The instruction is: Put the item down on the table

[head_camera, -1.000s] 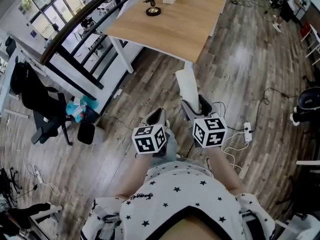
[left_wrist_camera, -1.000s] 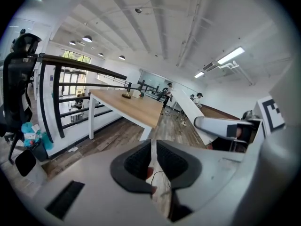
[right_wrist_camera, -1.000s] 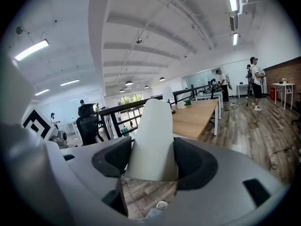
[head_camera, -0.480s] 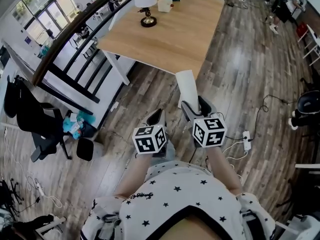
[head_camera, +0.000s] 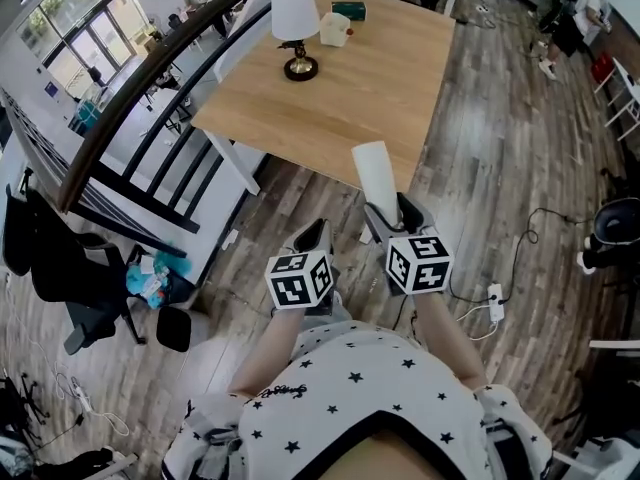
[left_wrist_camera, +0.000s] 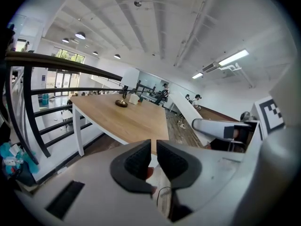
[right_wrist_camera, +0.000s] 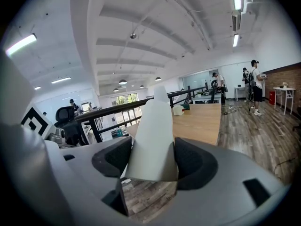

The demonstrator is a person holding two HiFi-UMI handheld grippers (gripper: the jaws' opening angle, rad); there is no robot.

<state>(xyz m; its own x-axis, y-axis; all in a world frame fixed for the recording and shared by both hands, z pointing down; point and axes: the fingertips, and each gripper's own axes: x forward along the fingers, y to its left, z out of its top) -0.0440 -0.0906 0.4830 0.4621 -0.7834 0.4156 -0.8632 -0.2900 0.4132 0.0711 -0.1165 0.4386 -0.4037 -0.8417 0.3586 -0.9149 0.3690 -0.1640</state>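
1. Right gripper (head_camera: pixel 392 215), centre right of the head view: jaws clamped on the white item (head_camera: pixel 377 176), one pad against each side.
2. Long axis of the white item in line with the jaws, pointing away from the person toward the worktop (head_camera: pixel 360 78), up the frame with a slight lean left.
3. In the right gripper view, white item (right_wrist_camera: pixel 153 140) standing up between the two dark pads, wider at the jaws and narrower at the far end; far end up near frame centre.
4. Held in the air, not on the worktop; in the head view the far end overlaps the worktop's near edge, with plank floor (head_camera: pixel 480 138) under the rest.
5. Left gripper (head_camera: pixel 313 234) just beside the right one, lower centre of the head view. In the left gripper view, jaws of the left gripper (left_wrist_camera: pixel 154 158) drawn together to a thin slit, with nothing held.
6. On the worktop, upper centre of the head view: lamp (head_camera: pixel 296 23) with white shade, small white container (head_camera: pixel 334 28) beside it, green box (head_camera: pixel 349 9) behind. All well apart from the white item.
7. Dark railing (head_camera: pixel 150 78) running diagonally at upper left.
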